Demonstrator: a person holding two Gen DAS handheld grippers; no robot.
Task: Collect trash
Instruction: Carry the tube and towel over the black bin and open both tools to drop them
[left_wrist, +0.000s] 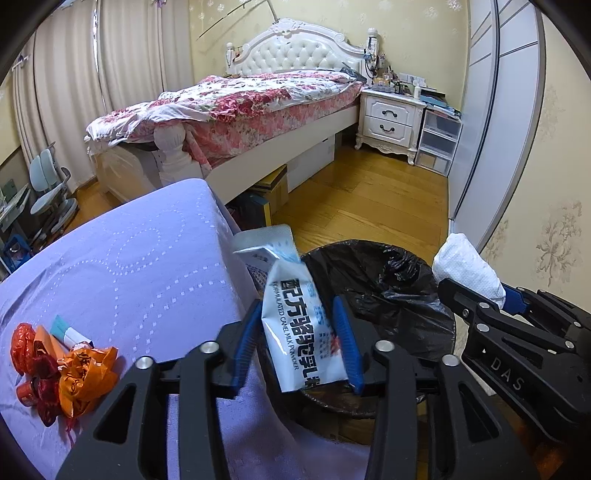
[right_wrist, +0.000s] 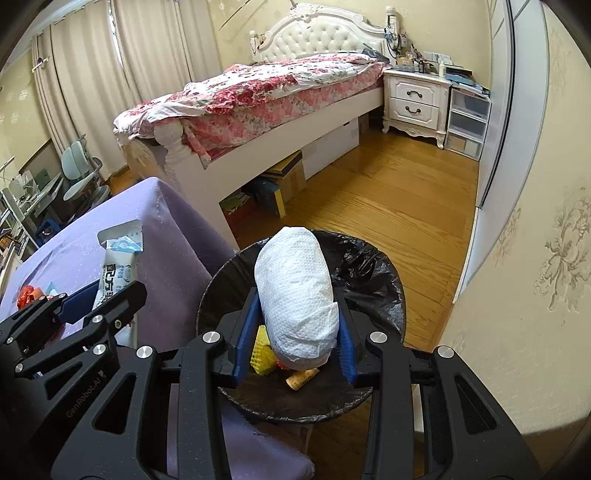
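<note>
the left gripper (left_wrist: 301, 343) has its blue fingers closed partway on a white milk powder packet (left_wrist: 301, 325), pinching it across the middle; the packet stands nearly upright with its torn top (left_wrist: 264, 240) above the fingers, over the near left edge of the bin. the right gripper (right_wrist: 295, 343) is clamped on a wad of white paper towel (right_wrist: 297, 295), which bulges forward past the fingertips and hangs directly over the bin's mouth. the trash bin (right_wrist: 391, 295) is round, lined with a black plastic bag (left_wrist: 391, 280) folded over its rim, and stands on the wooden floor (right_wrist: 388, 192) just beside a purple-covered table (left_wrist: 129, 258). inside the bin, below the wad, lie a yellow textured piece (right_wrist: 263, 350), a small tan roll (right_wrist: 301, 378) and a bit of something red-orange; the wad and the fingers hide most of the bin's bottom, so the rest of its contents cannot be made out. on the table, well apart from the bin, sits a heap of crumpled orange and red wrappers (left_wrist: 62, 365) with a small white and teal item (left_wrist: 68, 330) against it, too small to identify. the gripper bodies cut off the table's near edge and the bin's near rim.
</note>
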